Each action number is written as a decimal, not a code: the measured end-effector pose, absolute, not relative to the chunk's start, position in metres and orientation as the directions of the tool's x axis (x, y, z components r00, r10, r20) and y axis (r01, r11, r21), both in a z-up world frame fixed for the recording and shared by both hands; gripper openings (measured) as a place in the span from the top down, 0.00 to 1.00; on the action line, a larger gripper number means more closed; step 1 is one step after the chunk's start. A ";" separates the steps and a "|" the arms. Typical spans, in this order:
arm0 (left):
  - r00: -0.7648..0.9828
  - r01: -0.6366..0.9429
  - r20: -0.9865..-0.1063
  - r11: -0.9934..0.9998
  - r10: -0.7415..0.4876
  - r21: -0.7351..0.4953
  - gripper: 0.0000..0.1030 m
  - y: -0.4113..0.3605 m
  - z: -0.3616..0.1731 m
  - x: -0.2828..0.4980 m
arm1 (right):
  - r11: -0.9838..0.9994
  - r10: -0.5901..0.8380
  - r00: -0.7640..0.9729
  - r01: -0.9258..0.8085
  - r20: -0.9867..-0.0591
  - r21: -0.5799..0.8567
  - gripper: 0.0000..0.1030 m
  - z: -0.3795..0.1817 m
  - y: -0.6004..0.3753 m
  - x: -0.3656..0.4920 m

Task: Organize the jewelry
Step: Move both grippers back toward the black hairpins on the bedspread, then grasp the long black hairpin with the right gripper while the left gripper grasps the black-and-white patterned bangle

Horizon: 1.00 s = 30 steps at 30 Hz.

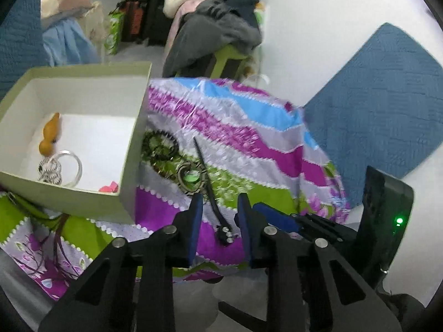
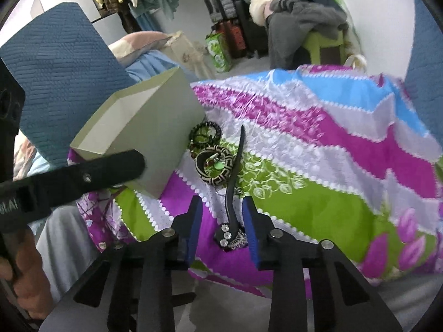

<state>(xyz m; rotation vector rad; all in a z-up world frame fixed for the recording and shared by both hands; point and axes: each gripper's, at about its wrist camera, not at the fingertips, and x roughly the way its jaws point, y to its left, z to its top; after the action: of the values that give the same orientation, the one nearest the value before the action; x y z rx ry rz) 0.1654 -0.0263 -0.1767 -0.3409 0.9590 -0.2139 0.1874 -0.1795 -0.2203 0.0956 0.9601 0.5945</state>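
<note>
A black hair stick (image 2: pixel 235 188) with rhinestones lies beside patterned bangles (image 2: pixel 213 166) near an open box (image 1: pixel 133 144) holding jewelry.

Striped floral cloth (image 2: pixel 318 144) spread as work surface. Blue quilted pads (image 1: pixel 373 105) beside it. Heaped clothes (image 1: pixel 221 8) on green stool (image 1: pixel 229 55). Green carton (image 2: pixel 218 49) on floor.

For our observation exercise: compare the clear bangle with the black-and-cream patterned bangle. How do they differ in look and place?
The clear bangle is see-through and thin; the patterned bangle is opaque, broad, with a black-and-cream key design. The clear bangle lies inside the box; the patterned bangle lies outside it on the striped cloth. Both are round bangles.
</note>
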 end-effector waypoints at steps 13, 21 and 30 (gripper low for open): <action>0.507 -0.113 -0.827 0.932 -0.245 -0.346 0.76 -0.025 -0.217 0.193 | 0.816 0.504 0.317 -0.480 -0.804 0.322 0.92 -0.269 -0.157 0.223; 0.476 -0.177 -0.852 0.925 -0.219 -0.336 0.76 -0.028 -0.237 0.207 | 0.833 0.504 0.330 -0.432 -0.798 0.347 0.93 -0.257 -0.171 0.228; 0.494 -0.224 -0.853 0.923 -0.170 -0.314 0.76 -0.030 -0.249 0.218 | 0.893 0.413 0.350 -0.336 -0.841 0.299 0.93 -0.254 -0.189 0.232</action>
<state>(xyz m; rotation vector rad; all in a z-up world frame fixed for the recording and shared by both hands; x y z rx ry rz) 0.2176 -0.0303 -0.2486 -0.4143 1.0620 0.0338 0.2318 -0.1889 -0.2540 0.0780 1.1118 0.4859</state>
